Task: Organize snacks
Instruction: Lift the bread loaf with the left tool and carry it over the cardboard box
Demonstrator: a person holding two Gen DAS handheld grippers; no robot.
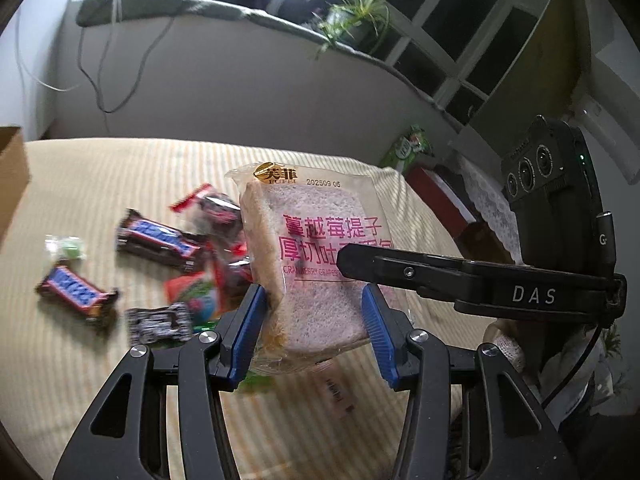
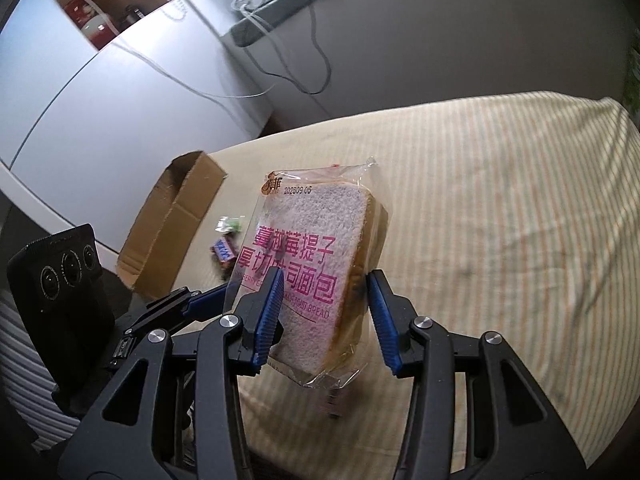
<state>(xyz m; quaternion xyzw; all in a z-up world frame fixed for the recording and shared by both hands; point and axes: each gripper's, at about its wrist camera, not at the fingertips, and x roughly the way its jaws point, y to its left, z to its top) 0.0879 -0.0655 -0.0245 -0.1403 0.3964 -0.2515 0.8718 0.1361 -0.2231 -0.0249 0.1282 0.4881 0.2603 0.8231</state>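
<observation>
At frame centre we find both grippers, left gripper (image 1: 314, 316) and right gripper (image 2: 326, 316), pinching one bread packet (image 1: 320, 256); opposing pulls risk tearing its wrapper.

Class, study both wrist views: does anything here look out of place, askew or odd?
Yes. One bread packet is held off the striped cloth by both the left gripper and the right gripper at once. The small snacks lie scattered, outside the cardboard box.

We see the cardboard box (image 1: 12, 176) cut off by the left edge of the left wrist view. The candy bars (image 1: 156, 238) on the bed blur, their lettering unreadable. The bread packet (image 1: 316, 264) hides part of the snack pile behind it.
</observation>
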